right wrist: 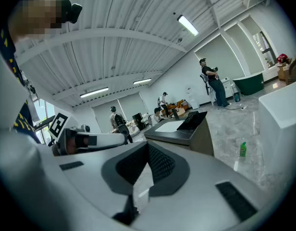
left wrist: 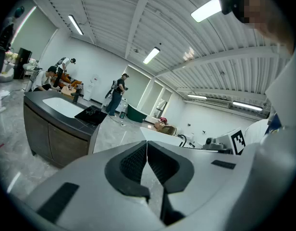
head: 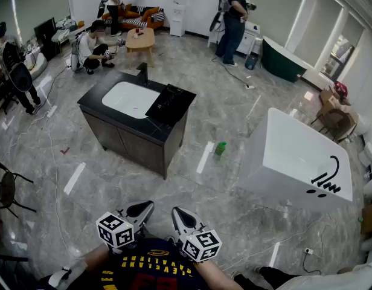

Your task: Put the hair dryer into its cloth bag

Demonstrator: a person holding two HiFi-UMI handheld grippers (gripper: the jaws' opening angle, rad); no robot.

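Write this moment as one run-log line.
left hand-held gripper: shut, empty | right hand-held gripper: shut, empty | sink counter: ahead, out of contact

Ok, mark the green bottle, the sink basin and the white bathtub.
green bottle (head: pixel 220 148): head view, on its body.
sink basin (head: pixel 130 98): head view, on the bare white bowl.
white bathtub (head: pixel 295 156): head view, on its bare inside.

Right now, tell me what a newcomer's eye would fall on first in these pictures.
The dark vanity cabinet with its white basin stands alone mid-floor, up and left of centre in the head view. A big white bathtub sits to its right, with a small green bottle on the floor between them. At the bottom edge, the left gripper and right gripper are side by side, both shut and empty.
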